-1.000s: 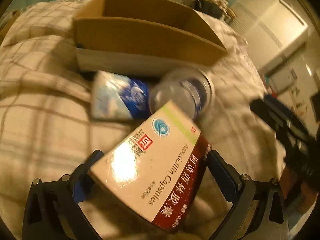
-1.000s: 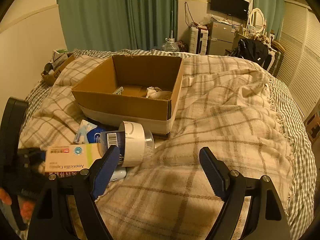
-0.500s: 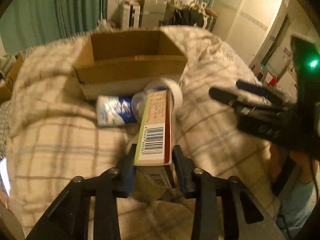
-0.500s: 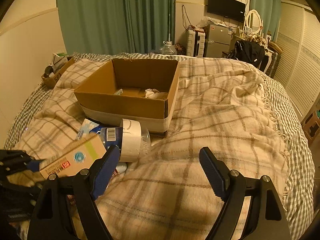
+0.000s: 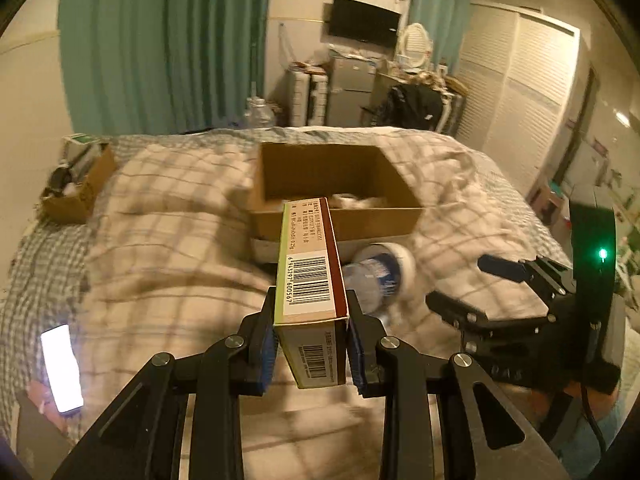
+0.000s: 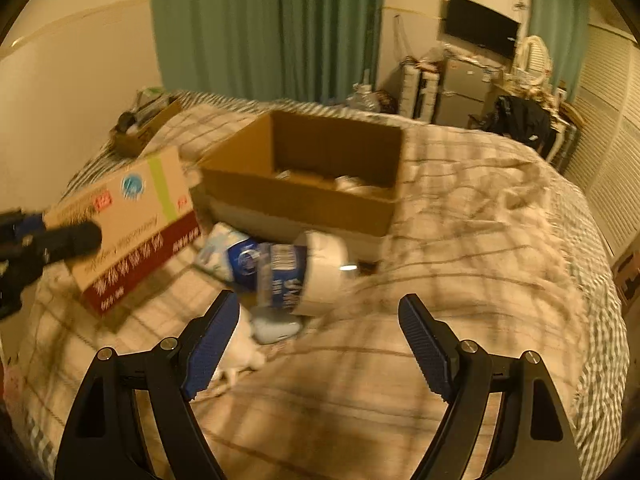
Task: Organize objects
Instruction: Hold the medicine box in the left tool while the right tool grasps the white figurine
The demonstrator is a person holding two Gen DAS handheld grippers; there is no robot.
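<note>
My left gripper (image 5: 310, 346) is clamped on a medicine box (image 5: 310, 270), barcode side up, held in the air above the plaid blanket (image 5: 160, 264). My right gripper (image 6: 318, 344) is spread wide, holding nothing. Just past its fingers a plastic jar (image 6: 298, 274) lies on its side, next to a blue-white packet (image 6: 224, 246). Behind them sits the open cardboard box (image 6: 304, 204).

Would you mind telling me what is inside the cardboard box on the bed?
Inside the cardboard box, some pale crumpled items lie on the floor near its front wall; blur hides what they are. The front wall covers the rest of the floor.
</note>
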